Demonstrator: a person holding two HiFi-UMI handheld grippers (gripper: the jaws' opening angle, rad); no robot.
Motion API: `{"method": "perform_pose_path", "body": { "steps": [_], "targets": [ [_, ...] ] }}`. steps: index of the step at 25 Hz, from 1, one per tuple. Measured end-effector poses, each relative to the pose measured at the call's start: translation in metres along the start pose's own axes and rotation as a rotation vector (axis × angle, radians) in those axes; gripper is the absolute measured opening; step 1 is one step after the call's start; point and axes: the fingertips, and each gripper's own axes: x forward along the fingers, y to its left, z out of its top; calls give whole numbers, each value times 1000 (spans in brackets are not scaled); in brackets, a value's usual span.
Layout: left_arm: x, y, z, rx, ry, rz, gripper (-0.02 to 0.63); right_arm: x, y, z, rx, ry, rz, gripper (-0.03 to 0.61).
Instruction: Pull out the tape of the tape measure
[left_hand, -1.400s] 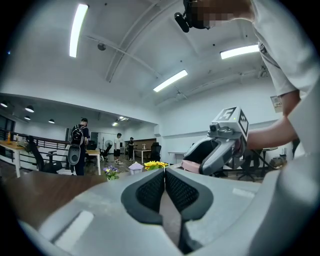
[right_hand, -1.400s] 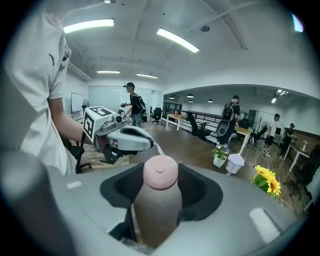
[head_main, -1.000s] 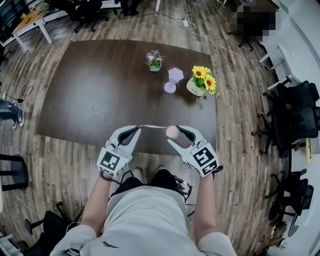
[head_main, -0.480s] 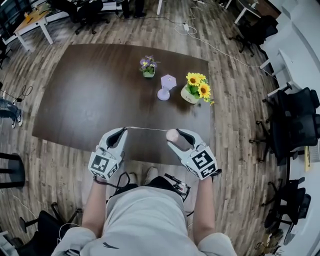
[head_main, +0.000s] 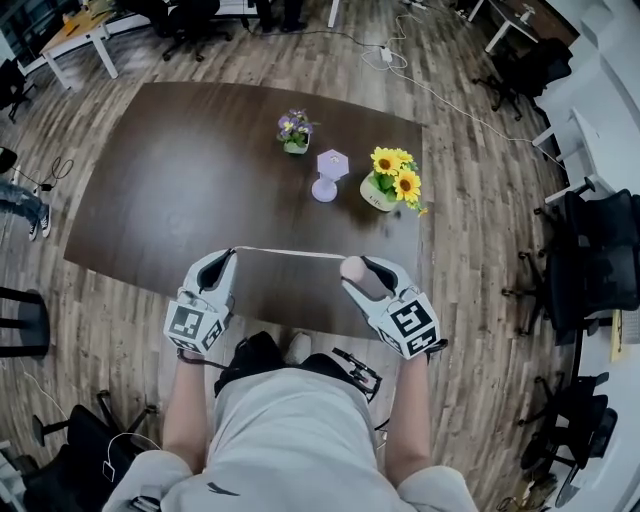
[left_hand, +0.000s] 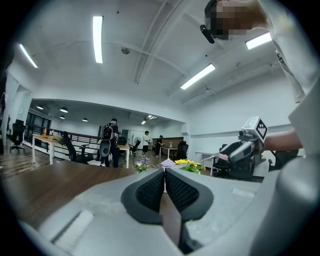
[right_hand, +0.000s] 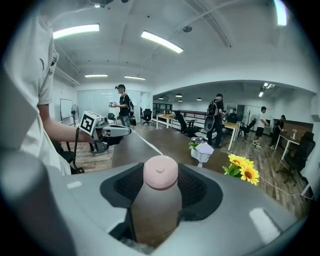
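Left gripper (head_main: 229, 256): jaws pinched tight on the tape's end, dark ribbed pads meeting. It's gone further out to the person's left than a second ago!
Right gripper (head_main: 358, 267): jaws wide around the tape measure (head_main: 349, 267), pads pressing its sides. It has barely shifted.
Tape measure: smooth, pale-pink, rounded case with a small button on its face, held over the near part of the counter (head_main: 170, 190).
Tape (head_main: 290, 252): thin pale strip, longer than before and stretched straight from gripper to gripper. Its long axis runs left to right.
Counter: dark brown, smooth, rounded corners.
Far side: lilac ornament (head_main: 329, 172) on a stem, between a small pot of purple flowers (head_main: 294, 130) and a white pot of sunflowers (head_main: 392, 182), well apart from the tape.
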Motion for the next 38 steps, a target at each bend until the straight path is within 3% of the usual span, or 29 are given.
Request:
{"method": "perform_pose_path", "body": {
  "steps": [8,25,30,34,38],
  "targets": [
    [12,8,-9,-9,28,4,14,2,-8,-14,14,45,-24,216],
    [22,43,-27,-66,35,15,15,1,-34,-39,88,109,-167,216],
    [21,61,-28,-145,7,69,14,4,-42,-42,87,139,-201,216],
    [27,61,-23,-94,14,56,14,4,-47,-34,105,112,-200,216],
    [26,62,-27,-110,21,58,14,8,-43,-38,103,125,-197,216]
  ]
}}
